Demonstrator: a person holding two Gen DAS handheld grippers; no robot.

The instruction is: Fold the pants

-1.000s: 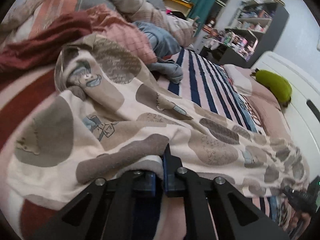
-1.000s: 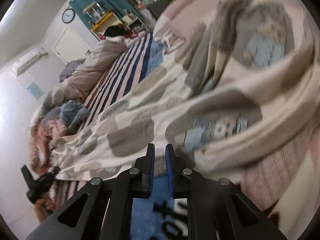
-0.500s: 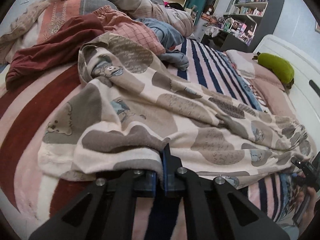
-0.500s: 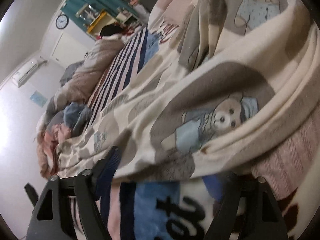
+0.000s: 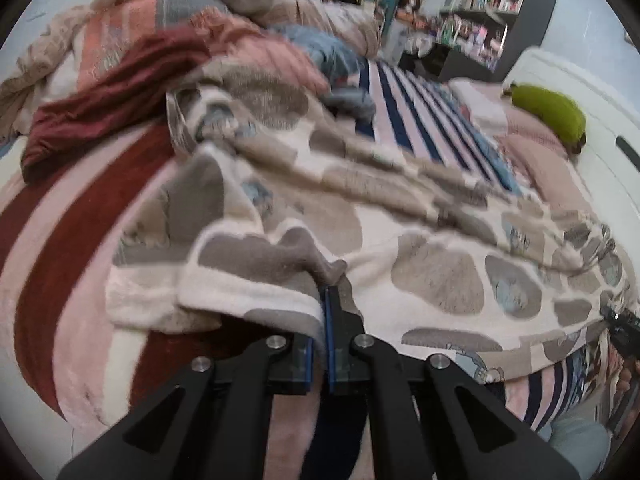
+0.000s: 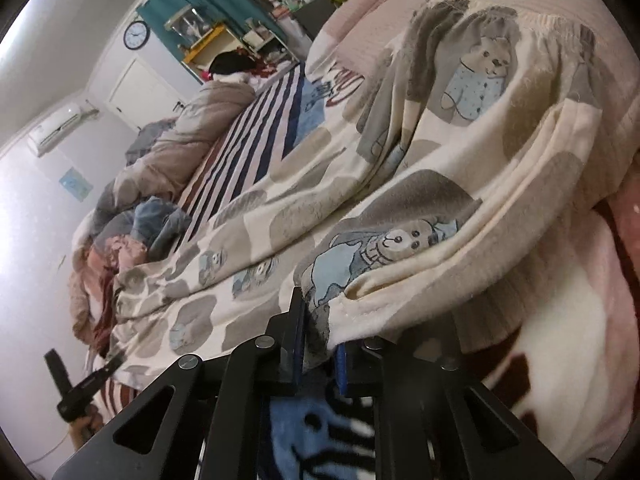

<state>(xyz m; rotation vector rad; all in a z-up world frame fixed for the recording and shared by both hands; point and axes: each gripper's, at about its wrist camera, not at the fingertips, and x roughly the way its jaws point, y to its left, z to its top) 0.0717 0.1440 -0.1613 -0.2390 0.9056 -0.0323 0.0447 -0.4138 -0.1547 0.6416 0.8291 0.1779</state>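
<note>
The right gripper (image 6: 318,320), spread wide half a second ago, is now clamped on the pants (image 6: 400,208) lying across the bed (image 5: 60,220), while the left gripper (image 5: 323,300) stays clamped on their opposite edge, so lifting for the fold can begin.

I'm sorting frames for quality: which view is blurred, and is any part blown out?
Left wrist view: motion blur smears the pants and striped bedding; the left gripper stays sharp. Right wrist view: pants sharp, glare whitens the wall at left, foreground blanket soft.
</note>
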